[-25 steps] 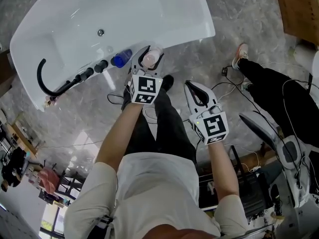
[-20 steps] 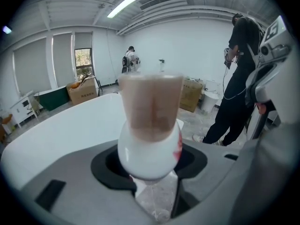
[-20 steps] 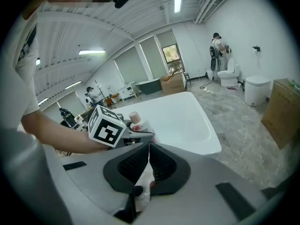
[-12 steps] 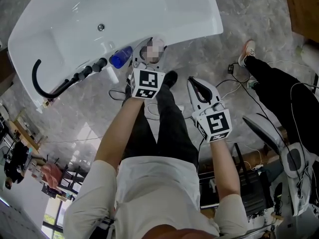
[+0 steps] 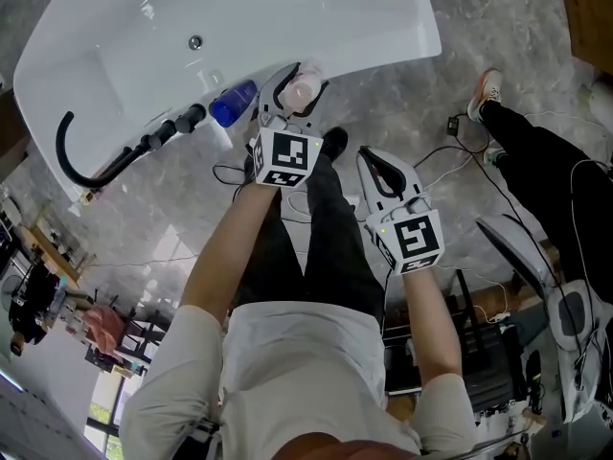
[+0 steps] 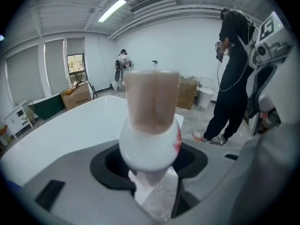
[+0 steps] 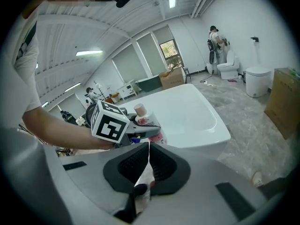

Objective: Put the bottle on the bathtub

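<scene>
Two grippers are in play, and the nearer one is idle. The right gripper (image 7: 148,153) hangs over the person's thigh with its jaws drawn together and nothing between them.

Ahead of it, the left gripper (image 5: 293,92) is clamped on the white bottle (image 6: 150,125), the dark pads pressing either side of its rounded body below a tan cap. The jaws have just been opening a shade, with the bottle between them. The head view places the bottle at the near rim of the white bathtub (image 5: 383,36), just beside a blue bottle (image 5: 233,103) that lies on that rim. No view shows whether its base touches the ledge.

The bottle looks like smooth, glossy plastic with a red mark on one side. It is probably light and stiff enough to take a firm squeeze, but slick on the curved shoulder, where pads could ride up. The widest part of the body, where it is gripped now, seems the safest hold. The cap looks too narrow for a sound grip. The tub's ledge is equally glossy, so the base should sit flat, well in from the edge, before the jaws let go.

Farther along the rim stand black knobs (image 5: 187,120) and a curved black spout (image 5: 69,156). A bystander's leg (image 5: 536,161) stands well apart on the marble floor (image 5: 172,228).
</scene>
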### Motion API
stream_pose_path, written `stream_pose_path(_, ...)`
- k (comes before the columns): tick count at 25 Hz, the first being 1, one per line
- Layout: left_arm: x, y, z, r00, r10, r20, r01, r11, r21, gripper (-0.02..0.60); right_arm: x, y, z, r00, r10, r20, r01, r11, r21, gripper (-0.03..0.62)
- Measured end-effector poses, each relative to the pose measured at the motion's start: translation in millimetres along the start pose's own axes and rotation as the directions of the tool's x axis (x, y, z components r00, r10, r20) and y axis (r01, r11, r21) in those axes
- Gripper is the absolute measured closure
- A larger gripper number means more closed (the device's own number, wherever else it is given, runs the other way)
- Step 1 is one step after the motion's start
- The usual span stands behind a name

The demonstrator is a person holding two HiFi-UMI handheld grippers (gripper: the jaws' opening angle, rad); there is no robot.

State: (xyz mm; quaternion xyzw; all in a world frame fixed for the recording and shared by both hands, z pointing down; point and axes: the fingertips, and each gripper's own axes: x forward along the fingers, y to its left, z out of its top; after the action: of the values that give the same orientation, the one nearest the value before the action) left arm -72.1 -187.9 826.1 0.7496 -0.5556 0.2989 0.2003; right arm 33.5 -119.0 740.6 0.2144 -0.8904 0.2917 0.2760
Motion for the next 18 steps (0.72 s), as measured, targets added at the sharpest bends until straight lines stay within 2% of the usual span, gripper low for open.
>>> stream_pose_path(11, 2.5, 0.9, -1.1, 1.0, 0.014, 0.017, -0.014, 1.0, 0.004, 0.342, -4.5, -0.6, -8.4, 1.0, -0.015, -0.005, 0.015, 1.0, 0.013, 0.563)
stream_pose_path(18, 5.6, 3.1, 1.3, 1.0, 0.021, 0.013, -0.021, 1.0, 0.008, 0.305, -4.8, 1.1, -14.8, 1.0, -0.017, -0.012, 0.017, 1.0, 0.023, 0.563)
